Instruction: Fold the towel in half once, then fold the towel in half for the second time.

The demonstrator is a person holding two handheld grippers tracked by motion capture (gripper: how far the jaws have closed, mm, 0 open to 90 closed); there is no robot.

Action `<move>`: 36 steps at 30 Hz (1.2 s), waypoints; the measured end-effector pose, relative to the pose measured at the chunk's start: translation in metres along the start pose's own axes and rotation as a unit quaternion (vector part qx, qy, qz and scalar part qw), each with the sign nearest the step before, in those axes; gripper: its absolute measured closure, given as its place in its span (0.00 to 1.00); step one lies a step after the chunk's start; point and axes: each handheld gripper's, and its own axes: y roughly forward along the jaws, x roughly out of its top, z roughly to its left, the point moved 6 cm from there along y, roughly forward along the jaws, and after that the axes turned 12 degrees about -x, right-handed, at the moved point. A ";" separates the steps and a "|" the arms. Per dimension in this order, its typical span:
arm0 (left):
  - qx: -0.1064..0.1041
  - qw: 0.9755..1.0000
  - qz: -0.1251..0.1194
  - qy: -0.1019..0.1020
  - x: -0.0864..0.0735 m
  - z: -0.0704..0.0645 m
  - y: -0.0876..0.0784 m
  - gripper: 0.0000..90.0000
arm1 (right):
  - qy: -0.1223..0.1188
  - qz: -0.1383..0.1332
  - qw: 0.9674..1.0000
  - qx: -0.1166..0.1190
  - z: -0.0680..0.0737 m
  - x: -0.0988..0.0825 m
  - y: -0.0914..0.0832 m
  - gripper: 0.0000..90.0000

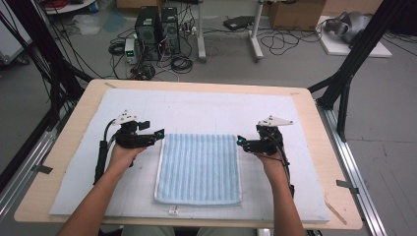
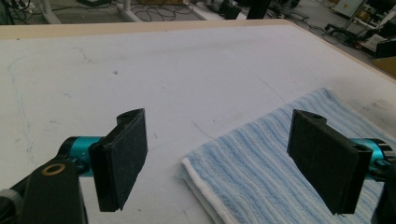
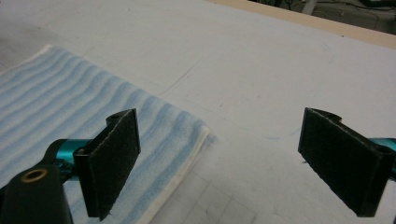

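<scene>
Here both grippers' fingers (image 2: 122, 161) gape empty, the towel (image 1: 199, 167) cut off below them

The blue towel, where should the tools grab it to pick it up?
Probably at its two far corners. The blue striped towel lies flat and folded, its layered edges showing there. The open left tool can come in from the left side, the open right tool from the right, each pinching all layers at its corner.

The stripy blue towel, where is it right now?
In the high view the blue towel lies folded flat on the white mat, mid-table, between the two open grippers.
</scene>
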 end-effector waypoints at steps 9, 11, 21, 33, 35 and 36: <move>0.001 1.000 -0.010 -0.006 0.003 0.003 -0.003 0.23 | -0.004 -0.004 1.000 0.009 0.002 0.004 -0.003 0.13; 0.002 1.000 -0.007 -0.003 0.003 0.004 -0.003 0.23 | -0.001 -0.005 1.000 0.010 0.002 0.005 -0.003 0.13; 0.045 0.999 0.015 0.009 -0.002 0.017 0.010 0.26 | -0.010 0.002 1.000 0.015 0.005 0.004 -0.002 0.13; 0.051 0.995 0.080 0.018 -0.026 0.020 0.036 0.43 | -0.019 0.018 1.000 0.015 0.010 0.001 0.002 0.13; 0.053 0.995 0.087 0.019 -0.029 0.021 0.039 0.45 | -0.017 0.018 1.000 0.016 0.010 0.001 0.002 0.13; 0.054 0.994 0.091 0.026 -0.029 0.020 0.039 0.48 | -0.018 0.019 1.000 0.016 0.011 0.001 0.002 0.13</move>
